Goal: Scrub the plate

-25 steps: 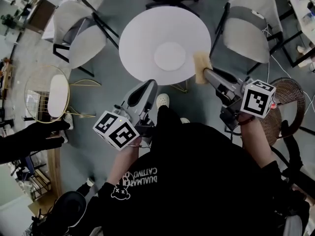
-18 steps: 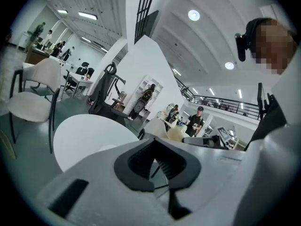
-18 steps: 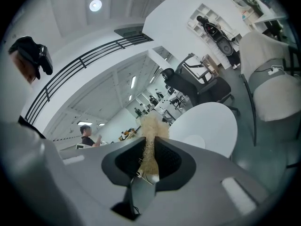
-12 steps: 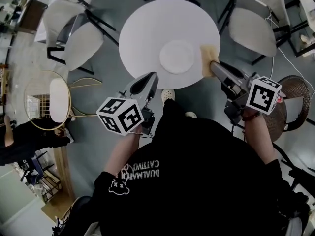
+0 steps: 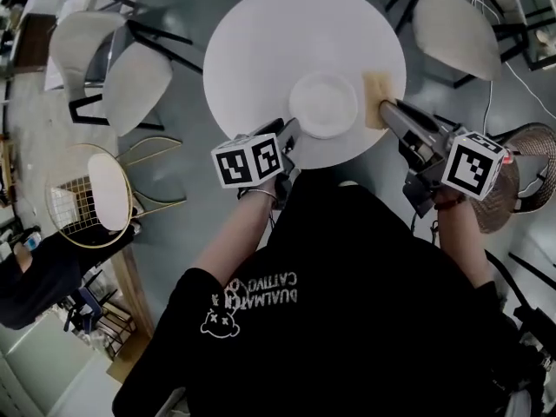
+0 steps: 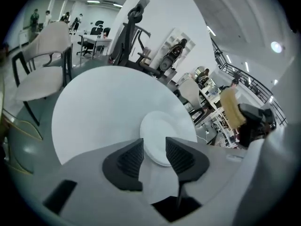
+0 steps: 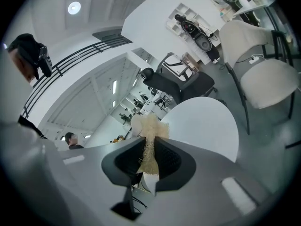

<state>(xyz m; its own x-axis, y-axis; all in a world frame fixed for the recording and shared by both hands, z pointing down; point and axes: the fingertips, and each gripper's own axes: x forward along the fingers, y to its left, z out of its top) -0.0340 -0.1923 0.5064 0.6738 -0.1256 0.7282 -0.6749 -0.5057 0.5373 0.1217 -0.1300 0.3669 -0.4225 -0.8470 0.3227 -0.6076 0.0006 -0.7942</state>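
Note:
A white plate (image 5: pixel 323 104) lies on the round white table (image 5: pixel 261 33), toward its near side. My left gripper (image 5: pixel 294 131) reaches the plate's near-left rim. In the left gripper view its jaws (image 6: pixel 154 154) are opening, and the plate's (image 6: pixel 162 131) near edge shows in the gap with the pads off it. My right gripper (image 5: pixel 385 107) is shut on a tan sponge (image 5: pixel 375 88), held just right of the plate over the table. The right gripper view shows the sponge (image 7: pixel 149 126) pinched upright between the pads (image 7: pixel 167 159).
White chairs stand at the table's left (image 5: pixel 130 68) and right (image 5: pixel 456 20). A gold wire stool (image 5: pixel 91 185) is on the floor at the left, a wicker basket (image 5: pixel 512 181) at the right. A person in dark clothes (image 5: pixel 35 268) stands at the far left.
My left gripper has moved forward from below the table edge to the plate's rim, and its jaws have parted. The right gripper still holds the sponge beside the plate.

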